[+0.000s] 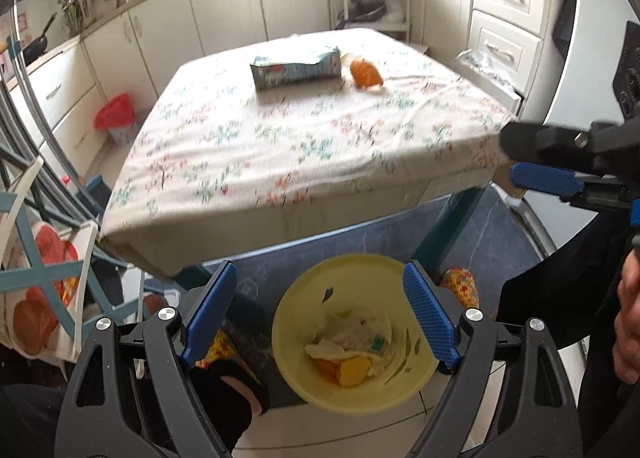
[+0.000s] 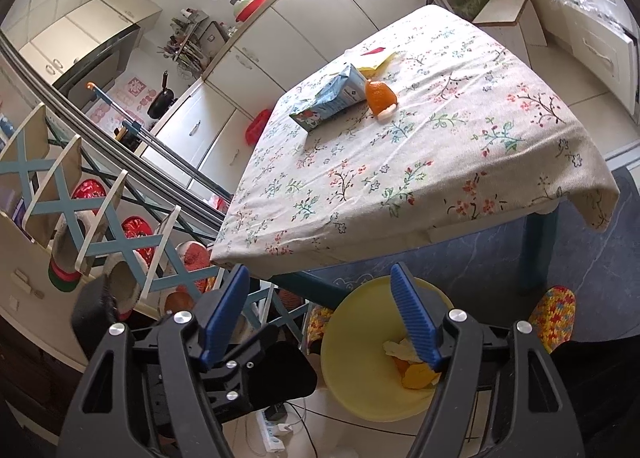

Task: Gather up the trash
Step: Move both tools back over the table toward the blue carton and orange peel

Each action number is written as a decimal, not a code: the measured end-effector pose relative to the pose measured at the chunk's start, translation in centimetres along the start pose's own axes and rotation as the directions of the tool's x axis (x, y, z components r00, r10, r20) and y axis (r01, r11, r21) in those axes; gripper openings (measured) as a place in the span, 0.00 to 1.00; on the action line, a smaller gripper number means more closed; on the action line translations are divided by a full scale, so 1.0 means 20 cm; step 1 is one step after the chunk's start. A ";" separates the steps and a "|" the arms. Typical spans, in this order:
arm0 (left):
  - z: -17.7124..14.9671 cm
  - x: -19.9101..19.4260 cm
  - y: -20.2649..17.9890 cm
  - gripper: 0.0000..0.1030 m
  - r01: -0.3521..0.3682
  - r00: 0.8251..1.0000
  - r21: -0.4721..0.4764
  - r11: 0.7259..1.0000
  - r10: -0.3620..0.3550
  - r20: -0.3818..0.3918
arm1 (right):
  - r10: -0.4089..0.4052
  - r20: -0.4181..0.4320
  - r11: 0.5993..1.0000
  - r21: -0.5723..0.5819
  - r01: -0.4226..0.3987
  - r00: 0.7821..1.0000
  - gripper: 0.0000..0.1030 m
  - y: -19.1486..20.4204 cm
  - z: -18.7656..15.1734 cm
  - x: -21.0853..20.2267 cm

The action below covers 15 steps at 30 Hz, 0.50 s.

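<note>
Left gripper (image 1: pixel 320 314) wide open, empty, above yellow bin (image 1: pixel 304 298), right gripper (image 2: pixel 320 318) open, empty, carton (image 2: pixel 332 97) at twelve o'clock on table (image 2: pixel 440 185)

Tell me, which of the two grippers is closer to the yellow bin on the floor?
Left, probably. The left gripper hangs open directly above the yellow bin, empty. The right gripper is open too, off to the bin's side and seemingly higher, beside the table.

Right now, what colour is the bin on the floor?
Pale yellow bin; clearest in the left wrist view.
</note>
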State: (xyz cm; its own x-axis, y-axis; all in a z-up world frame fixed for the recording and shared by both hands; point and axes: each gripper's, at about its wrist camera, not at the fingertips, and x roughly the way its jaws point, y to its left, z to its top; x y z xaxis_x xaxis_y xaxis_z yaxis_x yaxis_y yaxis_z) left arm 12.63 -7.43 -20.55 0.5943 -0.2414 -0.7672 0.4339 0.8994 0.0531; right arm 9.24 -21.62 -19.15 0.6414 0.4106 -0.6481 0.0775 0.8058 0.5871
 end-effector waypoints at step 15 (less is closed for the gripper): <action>0.15 -0.07 0.08 0.79 -0.047 0.993 0.009 0.999 0.046 0.110 | -0.009 0.022 0.999 -0.047 0.010 1.000 0.71 0.06 0.02 0.00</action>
State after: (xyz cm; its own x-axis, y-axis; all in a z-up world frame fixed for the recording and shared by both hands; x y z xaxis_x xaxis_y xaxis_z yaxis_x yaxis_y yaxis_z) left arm 14.48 -6.76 -17.41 0.6847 -0.2384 -0.6888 0.4114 0.9065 0.0953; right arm 9.61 -20.91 -18.20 0.6573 0.3942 -0.6423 0.0476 0.8289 0.5574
